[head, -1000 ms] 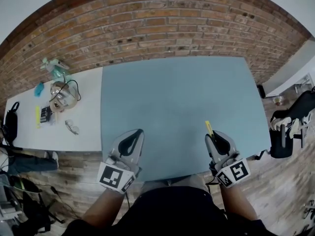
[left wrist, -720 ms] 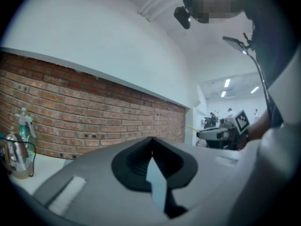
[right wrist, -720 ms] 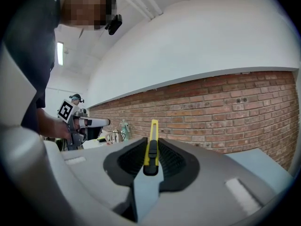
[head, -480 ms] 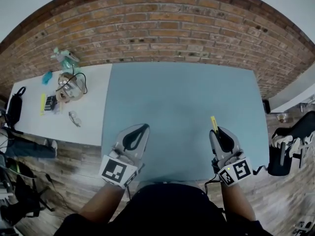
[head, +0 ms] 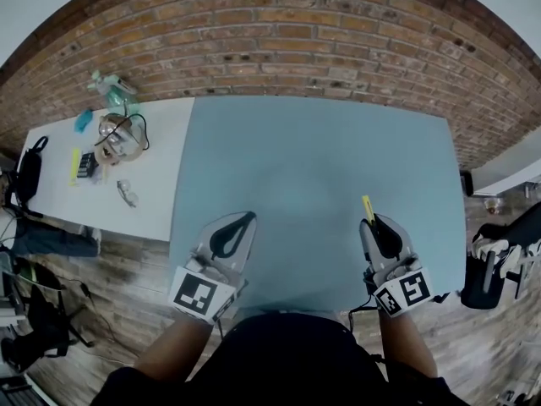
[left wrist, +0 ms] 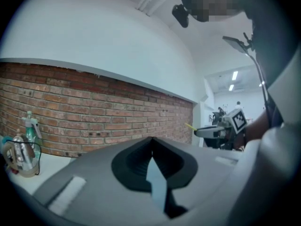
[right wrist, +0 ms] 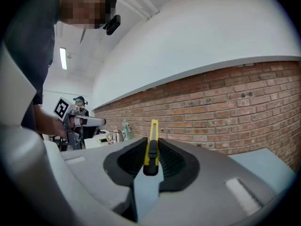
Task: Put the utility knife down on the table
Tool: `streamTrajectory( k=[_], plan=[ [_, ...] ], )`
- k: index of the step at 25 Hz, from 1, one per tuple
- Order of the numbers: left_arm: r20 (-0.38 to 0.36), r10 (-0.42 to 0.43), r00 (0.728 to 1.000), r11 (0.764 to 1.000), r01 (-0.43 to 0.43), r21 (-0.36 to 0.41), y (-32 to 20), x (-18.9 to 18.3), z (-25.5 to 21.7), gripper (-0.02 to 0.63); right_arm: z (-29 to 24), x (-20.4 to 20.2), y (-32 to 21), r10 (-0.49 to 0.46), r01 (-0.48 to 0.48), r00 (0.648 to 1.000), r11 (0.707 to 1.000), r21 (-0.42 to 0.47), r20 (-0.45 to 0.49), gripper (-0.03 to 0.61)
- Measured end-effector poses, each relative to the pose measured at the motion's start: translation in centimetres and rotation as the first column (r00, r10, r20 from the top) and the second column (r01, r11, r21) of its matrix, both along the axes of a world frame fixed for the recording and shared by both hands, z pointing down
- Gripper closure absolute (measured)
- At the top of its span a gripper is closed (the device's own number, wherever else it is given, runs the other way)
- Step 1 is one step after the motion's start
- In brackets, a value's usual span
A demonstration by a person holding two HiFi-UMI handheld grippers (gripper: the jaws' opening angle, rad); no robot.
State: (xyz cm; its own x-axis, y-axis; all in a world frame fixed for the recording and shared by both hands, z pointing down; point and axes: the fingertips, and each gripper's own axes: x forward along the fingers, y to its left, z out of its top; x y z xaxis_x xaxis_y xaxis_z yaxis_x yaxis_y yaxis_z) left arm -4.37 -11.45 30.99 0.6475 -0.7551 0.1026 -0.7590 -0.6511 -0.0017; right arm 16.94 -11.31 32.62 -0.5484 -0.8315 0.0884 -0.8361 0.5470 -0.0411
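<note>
A yellow and black utility knife (right wrist: 151, 145) stands clamped between the jaws of my right gripper (right wrist: 151, 150), its yellow tip sticking out ahead. In the head view the right gripper (head: 378, 232) hovers over the near right part of the blue table (head: 313, 167), with the knife (head: 368, 208) pointing away from me. My left gripper (head: 232, 233) is over the near left part of the table. Its jaws meet at the tips with nothing between them in the left gripper view (left wrist: 151, 141). The right gripper with the knife (left wrist: 190, 125) shows there at the right.
A white table (head: 101, 197) at the left carries a spray bottle (head: 108, 88), a cable bundle (head: 114, 138) and small items. A brick wall (head: 279, 49) runs behind both tables. A black chair (head: 499, 256) stands at the right on the wooden floor. Another person (right wrist: 77, 102) stands far off.
Both grippers have drifted slightly forward over the blue table. The knife stays clamped in the right gripper and the left stays shut.
</note>
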Motion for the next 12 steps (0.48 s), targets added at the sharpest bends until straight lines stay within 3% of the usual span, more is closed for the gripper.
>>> streamTrajectory(
  k=[5, 12],
  plan=[
    [0.000, -0.007, 1.000, 0.999, 0.007, -0.033, -0.2, 0.5, 0.5, 0.618, 1.3, 0.6, -0.8, 0.008, -0.008, 1.000, 1.000, -0.020, 0.022, 0.505],
    [0.061, -0.025, 0.998, 0.995, 0.031, -0.094, -0.7, -1.1, 3.6, 0.618, 3.7, 0.4, -1.5, 0.014, -0.011, 0.999, 0.998, -0.067, 0.041, 0.505]
  ],
)
